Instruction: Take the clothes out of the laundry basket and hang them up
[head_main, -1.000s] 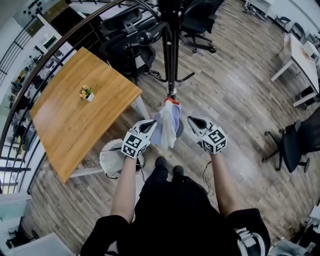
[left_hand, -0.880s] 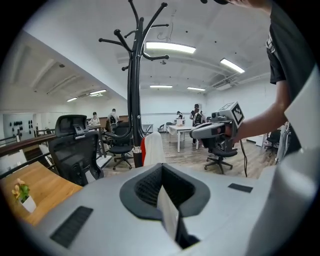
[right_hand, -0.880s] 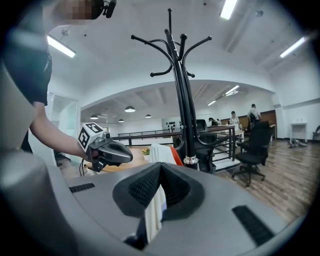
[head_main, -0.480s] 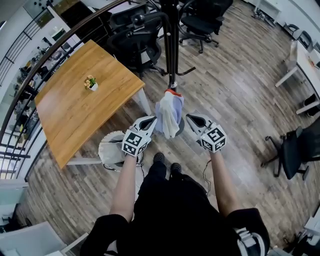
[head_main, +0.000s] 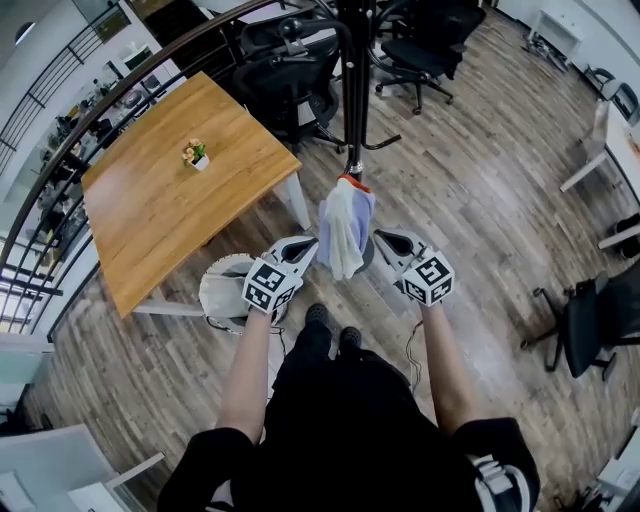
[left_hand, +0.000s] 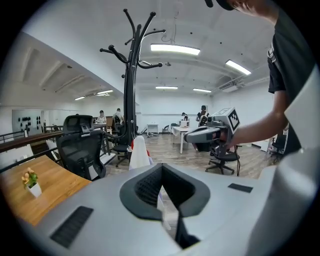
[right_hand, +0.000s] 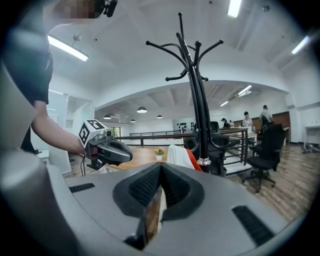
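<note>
Scene: a person stands on a wood floor (head_main: 470, 200) and looks down at two hand-held tools, with a tall black coat stand (head_main: 353, 90) straight ahead.
Garment: a pale white and lilac garment (head_main: 345, 225) with an orange-red band at its top hangs in a loose bunch against the lower pole of the coat stand, between the two tools.
Left tool: the left tool (head_main: 303, 248) has its jaws closed together, and its tip is right at the garment's left edge. A thin pale strip shows along the jaw line, but it is unclear whether that is pinched cloth.
Right tool: the right tool (head_main: 388, 240) also has its jaws closed. Its tip is near the garment's right edge and seems just apart from it.
Laundry basket: a round white laundry basket (head_main: 222, 292) sits on the floor at the person's left, close to the near corner of the worktop (head_main: 150, 230). Its contents cannot be made out.
Worktop: wooden, with one small potted plant (head_main: 196, 154) toward its far edge.
Likely handling: the garment looks light, soft and limp. It should sag, fold and swing rather than keep a shape, and it is not fragile. Thin cloth may slip from a shallow pinch.
Where to hold: probably high up near the orange-red band, one tool on each side, taking a doubled fold so the rest hangs free.
</note>
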